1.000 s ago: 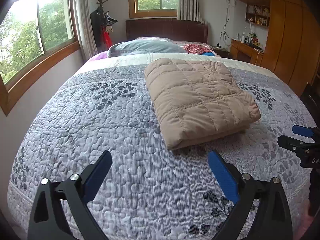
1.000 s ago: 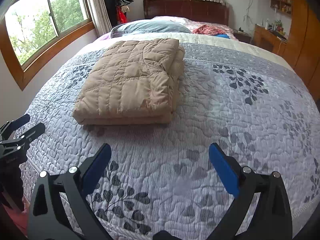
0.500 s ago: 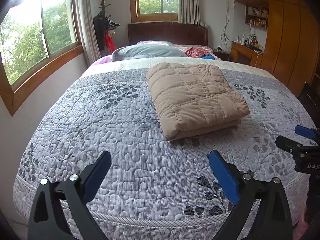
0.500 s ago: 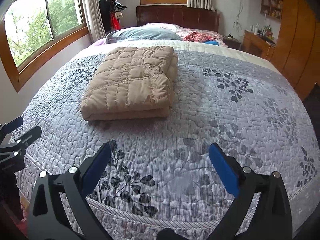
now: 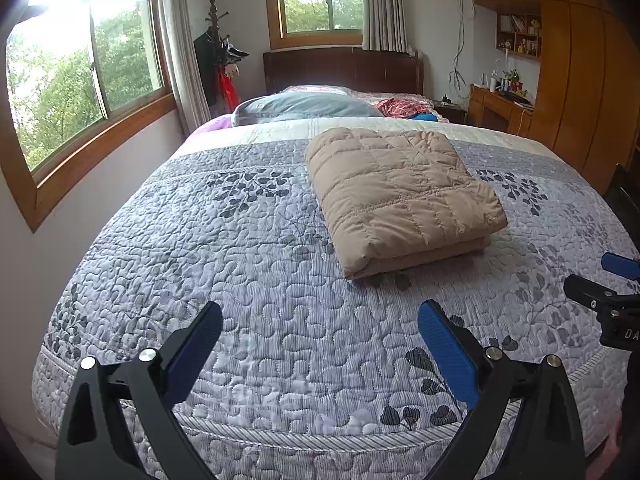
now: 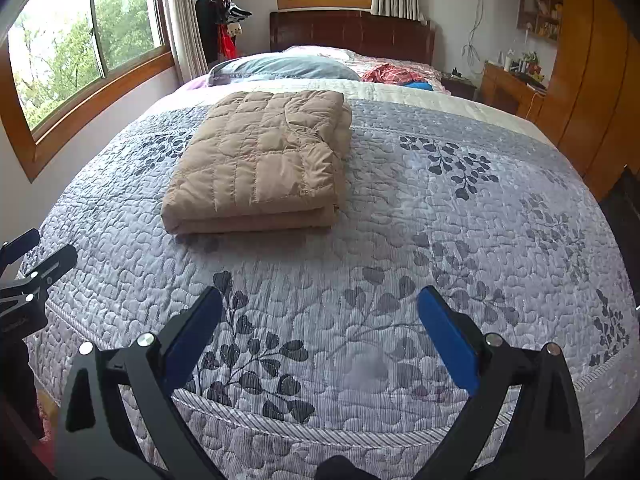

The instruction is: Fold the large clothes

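Note:
A tan quilted down jacket lies folded into a neat rectangle on the grey patterned bedspread; it also shows in the right wrist view. My left gripper is open and empty, held above the foot of the bed, well short of the jacket. My right gripper is open and empty, also over the foot of the bed. Each gripper shows at the edge of the other's view: the right gripper and the left gripper.
A grey-blue pillow and red clothing lie by the dark headboard. Windows run along the left wall. A coat stand is in the corner. A wooden desk and wardrobe are at the right.
Both grippers have pulled back and up from the bed, so the jacket looks farther away and the foot edge of the bedspread has come into view. Both stay open.

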A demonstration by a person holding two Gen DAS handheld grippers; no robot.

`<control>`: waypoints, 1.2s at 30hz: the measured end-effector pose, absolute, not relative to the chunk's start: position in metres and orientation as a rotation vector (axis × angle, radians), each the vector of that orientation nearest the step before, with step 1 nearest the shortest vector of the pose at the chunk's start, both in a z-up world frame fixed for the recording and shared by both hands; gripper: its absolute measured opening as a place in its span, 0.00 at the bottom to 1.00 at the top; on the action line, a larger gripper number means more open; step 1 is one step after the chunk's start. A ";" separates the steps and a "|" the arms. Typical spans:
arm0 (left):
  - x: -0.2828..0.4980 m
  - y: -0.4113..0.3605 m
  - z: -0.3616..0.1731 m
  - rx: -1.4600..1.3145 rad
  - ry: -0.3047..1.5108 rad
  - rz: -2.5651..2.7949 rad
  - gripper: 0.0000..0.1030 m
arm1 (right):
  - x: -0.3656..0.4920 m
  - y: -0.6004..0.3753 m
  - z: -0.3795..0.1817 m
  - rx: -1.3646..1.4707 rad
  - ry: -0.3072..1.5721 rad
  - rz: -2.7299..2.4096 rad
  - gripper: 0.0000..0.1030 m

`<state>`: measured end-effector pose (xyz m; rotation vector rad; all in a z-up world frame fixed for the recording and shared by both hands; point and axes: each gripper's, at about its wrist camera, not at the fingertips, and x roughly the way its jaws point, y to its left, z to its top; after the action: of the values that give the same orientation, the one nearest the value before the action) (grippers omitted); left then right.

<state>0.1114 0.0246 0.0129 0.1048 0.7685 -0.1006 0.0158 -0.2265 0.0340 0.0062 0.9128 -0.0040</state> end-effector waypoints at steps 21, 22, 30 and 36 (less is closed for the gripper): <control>0.113 0.026 0.011 0.101 0.778 -0.107 0.96 | 0.018 -0.227 0.030 0.001 0.923 0.003 0.95; 0.113 0.026 0.011 0.100 0.778 -0.108 0.96 | 0.019 -0.227 0.030 0.000 0.923 0.003 0.95; 0.115 0.026 0.009 0.101 0.789 -0.118 0.96 | 0.020 -0.226 0.029 -0.003 0.927 0.009 0.95; 0.115 0.026 0.009 0.100 0.790 -0.118 0.96 | 0.020 -0.226 0.029 -0.003 0.927 0.009 0.95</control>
<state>0.1154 0.0261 0.0087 0.0997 0.7896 -0.1178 0.0200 -0.2255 0.0287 -0.0031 0.9271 0.0092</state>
